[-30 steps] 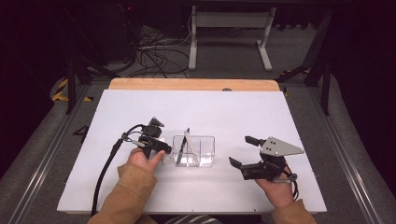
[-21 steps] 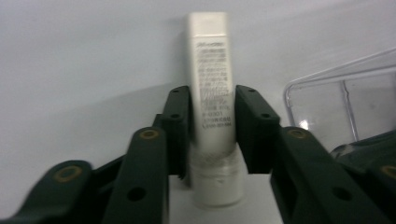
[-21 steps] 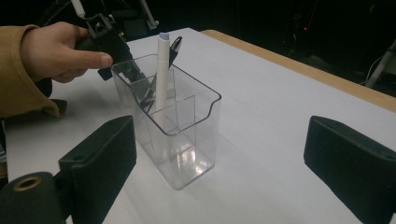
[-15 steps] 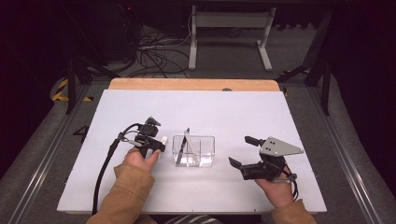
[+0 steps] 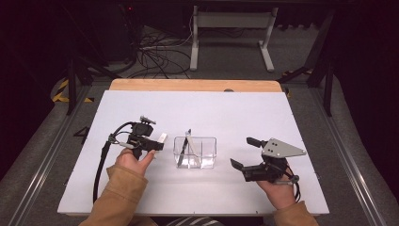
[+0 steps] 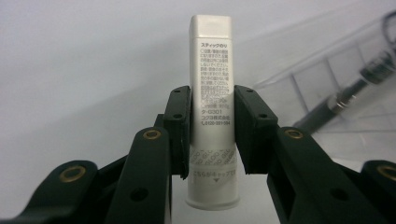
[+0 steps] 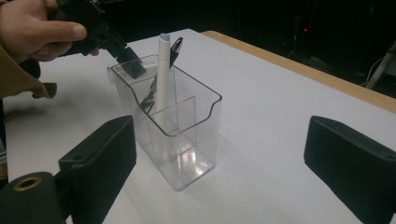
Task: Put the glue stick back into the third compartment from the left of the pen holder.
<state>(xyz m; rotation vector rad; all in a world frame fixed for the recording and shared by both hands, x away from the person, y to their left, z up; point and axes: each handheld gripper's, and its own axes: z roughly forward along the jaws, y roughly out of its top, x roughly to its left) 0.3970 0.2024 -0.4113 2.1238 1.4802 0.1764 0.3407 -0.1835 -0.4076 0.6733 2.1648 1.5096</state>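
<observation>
White table [image 5: 226, 113], left tool [image 5: 157, 142] level, clamping glue stick [image 6: 211, 93].

A white table top [image 5: 244, 113] with a wooden edge [image 5: 193, 85] at the far side stands on grey carpet [image 5: 226, 56]. Beyond it, a dark room holds a white metal stand [image 5: 230, 28], loose black cables [image 5: 155, 56] and yellow-black floor tape [image 5: 60, 90]

Glue stick [image 6: 211, 93], clamped between the left gripper [image 6: 212, 133] jaws, carries all the readable print | heading: スティックのり | small Japanese block below: too fine to read | code: タ-G301 | phone: 0120-201-594 | faint grey "GLU" repeats lower down | by the cap: こちらがキャップです with a down arrow
</observation>
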